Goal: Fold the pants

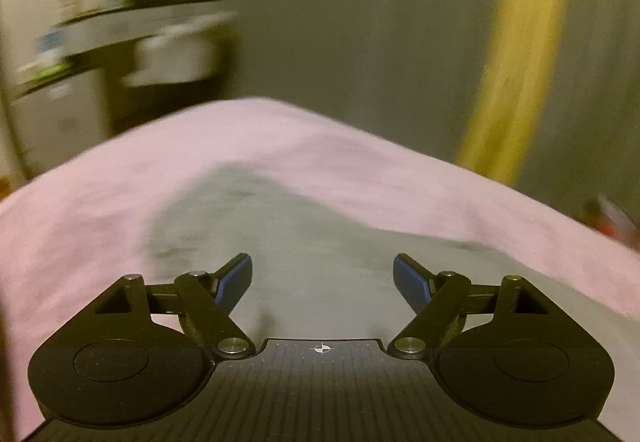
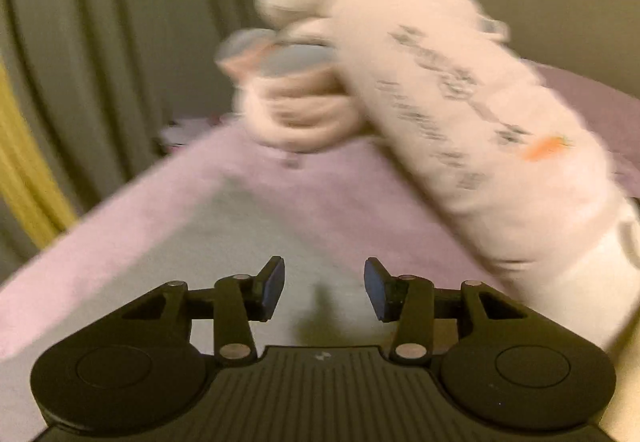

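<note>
Grey pants [image 1: 280, 242] lie flat on a pink bed cover [image 1: 100, 202]. In the left wrist view my left gripper [image 1: 322, 278] hovers above the grey cloth with its blue-padded jaws wide apart and nothing between them. The right wrist view shows the same grey pants [image 2: 248, 242] on the pink cover [image 2: 320, 186], one straight edge running away to the far left. My right gripper [image 2: 324, 288] hangs over that cloth, jaws apart with an empty gap. Both pictures are blurred.
A long white plush toy [image 2: 460, 114] with printed text and an orange carrot mark lies across the bed's right side. Grey curtains [image 2: 100, 42] and a yellow strip [image 1: 516, 54] stand behind the bed. Shelves [image 1: 120, 34] with small items stand far left.
</note>
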Available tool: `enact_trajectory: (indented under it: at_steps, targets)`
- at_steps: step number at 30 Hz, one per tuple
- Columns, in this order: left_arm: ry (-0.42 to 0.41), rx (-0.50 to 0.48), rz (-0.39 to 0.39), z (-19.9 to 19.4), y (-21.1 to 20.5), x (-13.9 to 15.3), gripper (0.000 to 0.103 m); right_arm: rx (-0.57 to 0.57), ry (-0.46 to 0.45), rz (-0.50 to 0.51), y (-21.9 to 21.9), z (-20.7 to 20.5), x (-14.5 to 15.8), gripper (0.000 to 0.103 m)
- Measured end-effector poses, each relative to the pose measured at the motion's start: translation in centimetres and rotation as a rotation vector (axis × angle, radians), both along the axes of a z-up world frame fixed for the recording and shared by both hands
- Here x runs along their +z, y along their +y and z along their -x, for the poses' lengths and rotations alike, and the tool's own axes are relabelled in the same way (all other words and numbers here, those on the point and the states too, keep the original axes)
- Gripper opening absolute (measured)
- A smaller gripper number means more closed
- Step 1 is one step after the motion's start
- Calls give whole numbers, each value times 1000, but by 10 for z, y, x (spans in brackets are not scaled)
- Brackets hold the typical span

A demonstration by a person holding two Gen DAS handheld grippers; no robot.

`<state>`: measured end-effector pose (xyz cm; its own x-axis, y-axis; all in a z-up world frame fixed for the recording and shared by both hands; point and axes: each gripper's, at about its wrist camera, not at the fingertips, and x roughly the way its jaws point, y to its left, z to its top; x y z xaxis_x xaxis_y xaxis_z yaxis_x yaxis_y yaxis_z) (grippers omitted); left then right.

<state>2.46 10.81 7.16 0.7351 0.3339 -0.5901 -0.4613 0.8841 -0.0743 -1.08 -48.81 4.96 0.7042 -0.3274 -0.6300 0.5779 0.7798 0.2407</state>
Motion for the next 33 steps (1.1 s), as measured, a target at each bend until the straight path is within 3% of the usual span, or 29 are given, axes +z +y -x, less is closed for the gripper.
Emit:
enact_trajectory:
  at_steps: [2,4,5,7,9,11,12,15,21,23,26,28,31,33]
  targets:
    - [43,-130,-5,-27,-32,-11,83,101,9,-54,24,-23,-7,56]
    - [101,-236,-20,-55,-62,-30,83,195,92,-87,49,-47,-23,67]
    - [129,-282,-31,-68,-77,-39,83,229,137,-102,58,-59,-29,67]
    - [171,-333,-52,-89,-100,-57,80,264,221,-134,73,-78,-43,73]
    - [208,-345,-47,-110,-113,-73,77,307,334,-75,88,-96,-55,74]
    - [261,-333,-39,-126,-120,-88,72,358,395,-31,102,-106,-63,81]
    - [280,-318,-47,-135,-121,-94,73,376,408,-23,105,-110,-66,90]
    - [265,-294,-181,-153,-132,-101,75,383,421,-10,111,-117,-71,99]
    - [247,-229,-238,-178,-131,-104,93,351,389,13,118,-117,-78,99]
    - [246,-210,-207,-179,-124,-97,92,341,377,8,117,-116,-78,99]
    - [214,-181,-90,-158,-100,-78,80,336,369,2,116,-116,-81,99]
    - [183,-152,-47,-135,-78,-72,81,327,360,-9,114,-115,-80,99]
    - [186,-67,-68,-99,-35,-68,81,317,357,-11,114,-115,-81,99]
    - [235,40,-106,-82,3,-74,81,314,360,-7,116,-116,-82,99]
